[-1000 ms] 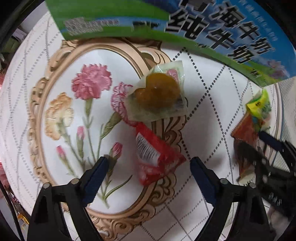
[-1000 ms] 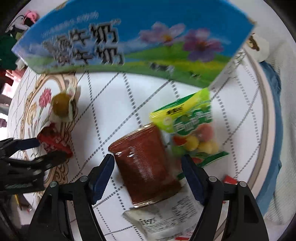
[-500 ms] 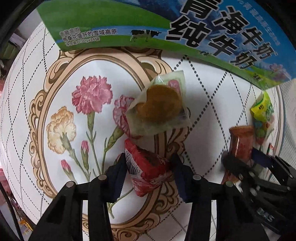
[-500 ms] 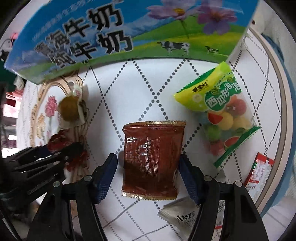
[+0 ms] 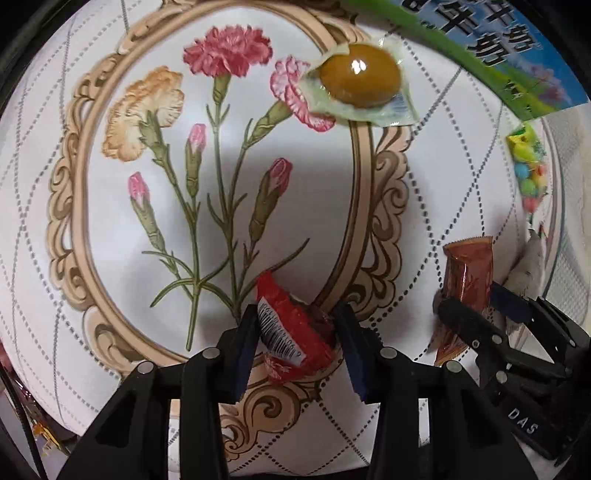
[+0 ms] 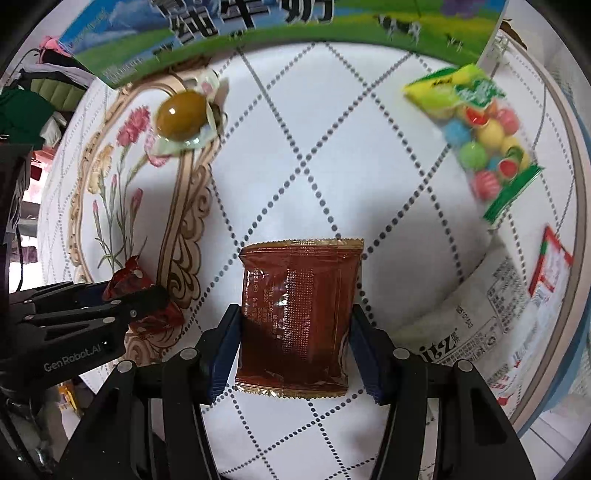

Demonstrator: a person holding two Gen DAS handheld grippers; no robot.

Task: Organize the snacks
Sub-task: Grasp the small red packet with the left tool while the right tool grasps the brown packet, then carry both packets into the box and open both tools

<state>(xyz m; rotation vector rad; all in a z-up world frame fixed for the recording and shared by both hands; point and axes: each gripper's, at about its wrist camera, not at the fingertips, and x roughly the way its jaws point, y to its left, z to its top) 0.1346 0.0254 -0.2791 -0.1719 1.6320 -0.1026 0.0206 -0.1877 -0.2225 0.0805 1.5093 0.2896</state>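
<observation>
Two wrist cameras looking steeply down, close over the surface [image 5: 424,206]
Both are sharing the wrapped egg [image 5: 360,75] [image 6: 183,114] and milk carton [image 6: 258,33].

Brightly, evenly lit from above, with soft grey shadows on the white flower-printed tablecloth [image 5: 295,206]. Strong fisheye bending and black corners. Glare on the glossy brown wrapped egg [image 5: 360,74]; motion-blurred candy bag [image 6: 476,129].

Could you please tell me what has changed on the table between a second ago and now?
Both grippers closed in: the left gripper now clamps the red snack packet, the right gripper the brown packet, jaws still closing. The wrapped egg, candy bag and milk carton lie as before.
</observation>
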